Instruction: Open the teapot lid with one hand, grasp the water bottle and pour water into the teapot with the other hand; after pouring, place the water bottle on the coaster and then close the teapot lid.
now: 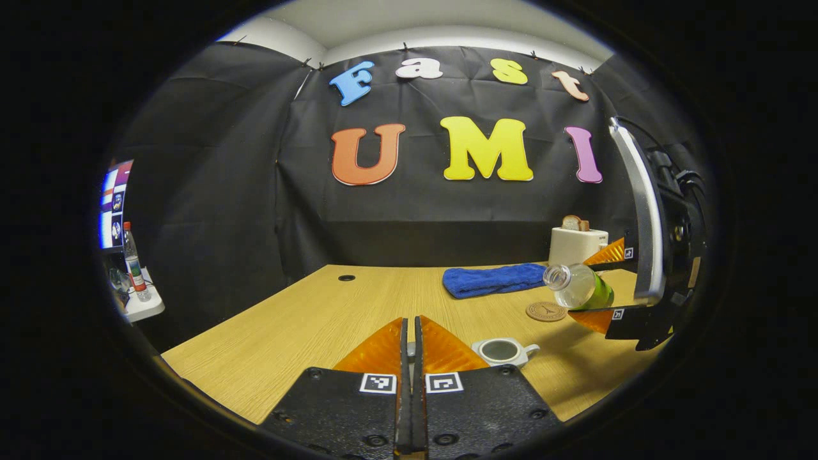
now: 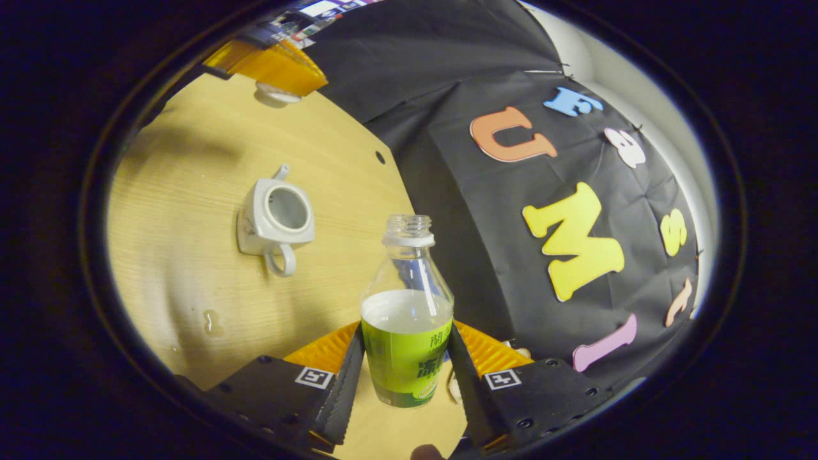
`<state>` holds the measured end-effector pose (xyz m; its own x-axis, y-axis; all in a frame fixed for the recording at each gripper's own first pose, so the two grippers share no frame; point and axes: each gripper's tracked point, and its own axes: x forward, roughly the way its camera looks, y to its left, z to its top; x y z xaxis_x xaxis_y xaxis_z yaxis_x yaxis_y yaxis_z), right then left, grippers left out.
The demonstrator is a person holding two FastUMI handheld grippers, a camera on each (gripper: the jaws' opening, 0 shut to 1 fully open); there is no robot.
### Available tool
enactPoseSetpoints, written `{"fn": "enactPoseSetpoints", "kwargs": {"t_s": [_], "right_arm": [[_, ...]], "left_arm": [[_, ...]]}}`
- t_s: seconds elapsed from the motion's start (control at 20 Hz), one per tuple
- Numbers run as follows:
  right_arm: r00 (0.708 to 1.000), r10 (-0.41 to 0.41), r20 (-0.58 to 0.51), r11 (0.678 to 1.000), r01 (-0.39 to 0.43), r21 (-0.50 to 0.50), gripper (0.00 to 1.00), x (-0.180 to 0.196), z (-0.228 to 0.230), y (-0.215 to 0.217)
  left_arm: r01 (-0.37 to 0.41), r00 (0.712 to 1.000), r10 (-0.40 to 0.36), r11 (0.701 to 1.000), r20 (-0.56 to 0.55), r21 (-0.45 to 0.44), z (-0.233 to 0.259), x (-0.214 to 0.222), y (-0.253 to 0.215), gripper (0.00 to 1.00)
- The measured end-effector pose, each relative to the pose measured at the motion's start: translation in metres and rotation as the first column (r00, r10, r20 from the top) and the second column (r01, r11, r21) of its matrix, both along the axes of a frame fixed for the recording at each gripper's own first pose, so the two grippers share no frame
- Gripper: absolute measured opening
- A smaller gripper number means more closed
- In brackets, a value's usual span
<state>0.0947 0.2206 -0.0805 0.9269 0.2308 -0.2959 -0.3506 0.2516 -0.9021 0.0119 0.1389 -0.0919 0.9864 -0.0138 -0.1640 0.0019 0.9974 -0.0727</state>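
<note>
The white teapot [image 2: 276, 217] stands on the wooden table [image 2: 172, 191] with its mouth uncovered; in the left gripper view the teapot [image 1: 501, 351] sits just right of my fingers. My right gripper [image 2: 407, 332] is shut on the green-labelled water bottle [image 2: 407, 319], which has no cap and is partly full. From the left gripper view the bottle [image 1: 578, 287] hangs tilted, neck to the left, in the right gripper [image 1: 601, 287] above the table. My left gripper [image 1: 412, 322] is shut; the right gripper view shows the left gripper [image 2: 287, 80] holding the white lid [image 2: 278, 96] off the table.
A round brown coaster [image 1: 546, 311] lies under the tilted bottle's neck, with a blue towel [image 1: 495, 280] and a white toaster [image 1: 575, 243] behind it. A small water spill [image 2: 213, 322] marks the table near the teapot. Another bottle [image 1: 134, 262] stands on a side shelf at far left.
</note>
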Motion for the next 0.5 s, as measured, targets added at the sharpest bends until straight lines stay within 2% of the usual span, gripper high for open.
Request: {"fn": "enactPoseSetpoints", "kwargs": {"t_s": [0.25, 0.4, 0.5], "right_arm": [[0.989, 0.089, 0.118, 0.976, -0.063, -0.206, 0.72, -0.003, -0.002, 0.017], [0.979, 0.131, 0.154, 0.958, -0.084, -0.276, 0.71, -0.009, 0.000, 0.021], [0.977, 0.141, 0.159, 0.948, -0.088, -0.305, 0.73, -0.006, -0.001, 0.020]], "left_arm": [[-0.021, 1.000, 0.021, 1.000, -0.007, -0.001, -0.006, 0.000, 0.015, 0.03], [-0.027, 1.000, 0.027, 1.000, -0.012, -0.003, -0.009, -0.002, 0.019, 0.03], [-0.027, 1.000, 0.027, 1.000, -0.011, -0.003, -0.008, -0.003, 0.021, 0.03]]}}
